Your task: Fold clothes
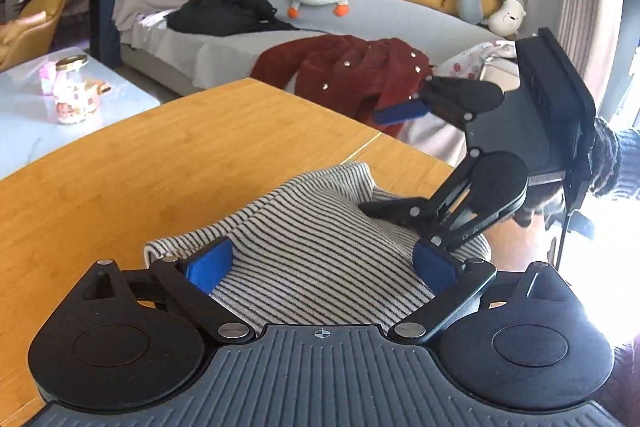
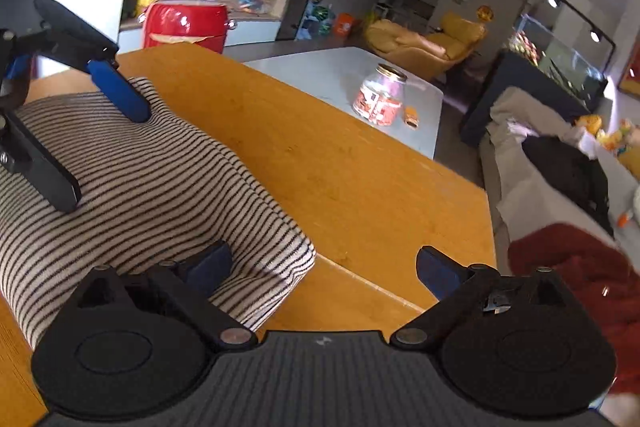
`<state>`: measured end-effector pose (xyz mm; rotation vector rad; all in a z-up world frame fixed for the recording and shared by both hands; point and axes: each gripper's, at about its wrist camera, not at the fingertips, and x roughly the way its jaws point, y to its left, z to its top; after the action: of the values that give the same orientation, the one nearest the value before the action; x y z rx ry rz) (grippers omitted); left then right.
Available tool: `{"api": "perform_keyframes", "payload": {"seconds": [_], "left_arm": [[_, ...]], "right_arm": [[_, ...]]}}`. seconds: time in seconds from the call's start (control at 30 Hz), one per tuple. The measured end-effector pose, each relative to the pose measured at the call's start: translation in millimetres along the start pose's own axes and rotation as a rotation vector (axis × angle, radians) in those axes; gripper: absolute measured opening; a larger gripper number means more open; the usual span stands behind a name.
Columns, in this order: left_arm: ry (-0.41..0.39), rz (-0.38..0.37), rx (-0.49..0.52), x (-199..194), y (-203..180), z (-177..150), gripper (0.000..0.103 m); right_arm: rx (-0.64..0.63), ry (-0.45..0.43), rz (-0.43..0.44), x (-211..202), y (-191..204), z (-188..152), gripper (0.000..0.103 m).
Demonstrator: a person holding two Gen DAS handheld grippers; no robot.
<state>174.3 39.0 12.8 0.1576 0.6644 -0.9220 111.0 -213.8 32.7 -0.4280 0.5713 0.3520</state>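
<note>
Both grippers' fingers spread wide: left gripper (image 1: 320,263) straddles the striped garment (image 1: 316,227); right gripper (image 2: 324,269) seemingly touches its edge.

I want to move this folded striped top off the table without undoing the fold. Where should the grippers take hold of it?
This is a judgement. Grip the striped top at its thick folded edges, one gripper per end, coming in low along the wooden table. The corner near the right gripper shows stacked layers; pinching all of them there should keep the fold together.
</note>
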Motion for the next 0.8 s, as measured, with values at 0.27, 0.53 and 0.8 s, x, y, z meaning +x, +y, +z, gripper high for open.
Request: {"api": "perform_keyframes", "payload": {"seconds": [0.27, 0.53, 0.8], "left_arm": [[0.023, 0.027, -0.011, 1.8, -3.4, -0.5, 0.102], [0.02, 0.032, -0.028, -1.6, -3.9, -4.9, 0.103], [0.01, 0.023, -0.037, -3.1, -2.6, -8.5, 0.103]], "right_arm": [[0.152, -0.038, 0.053, -11.3, -17.6, 17.2, 0.1], [0.214, 0.057, -0.026, 32.8, -22.2, 22.0, 0.103], [0.222, 0.042, -0.033, 21.4, -17.0, 12.8, 0.103]]}}
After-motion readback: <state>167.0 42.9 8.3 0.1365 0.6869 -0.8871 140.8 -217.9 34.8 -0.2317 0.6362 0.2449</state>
